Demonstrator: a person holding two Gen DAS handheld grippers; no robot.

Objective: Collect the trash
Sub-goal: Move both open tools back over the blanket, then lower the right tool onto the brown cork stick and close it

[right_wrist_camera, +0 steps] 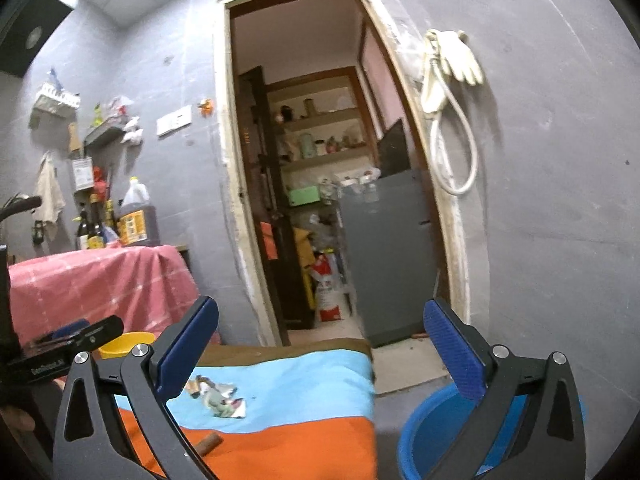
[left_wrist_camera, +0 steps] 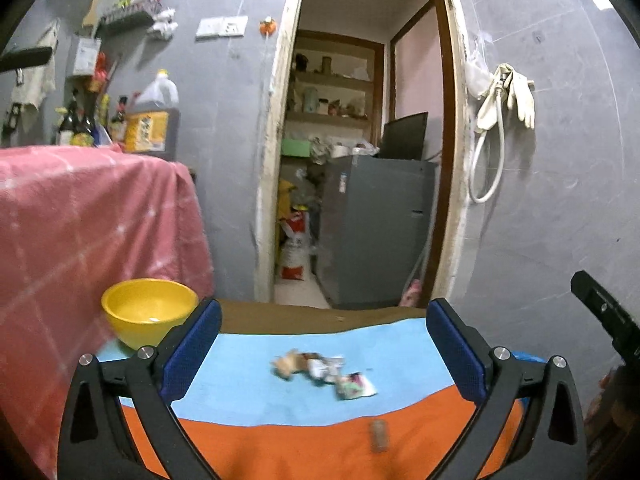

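A: What does the left wrist view give you?

B: The left hand-held gripper [left_wrist_camera: 324, 344] points about level over the surface [left_wrist_camera: 280, 448], which has a blue and orange cloth on it. Its jaws stand wide apart with nothing between the pads. The trash [left_wrist_camera: 324, 372], a small heap of crumpled wrappers, lies on the blue part ahead of the fingers, touching neither. A small brown piece [left_wrist_camera: 378, 434] sits apart on the orange part. A yellow bowl [left_wrist_camera: 148, 310] stands at the far left corner, fully seen here.

A: And the right wrist view?

B: The right hand-held gripper [right_wrist_camera: 320, 346] also points level, jaws spread wide and empty. The same trash [right_wrist_camera: 218, 396] shows just beside its left finger, not touched. Only this view shows the blue tub [right_wrist_camera: 424, 440] on the floor, right of the surface. The bowl [right_wrist_camera: 126, 344] is mostly hidden behind the left hand-held gripper's black body.
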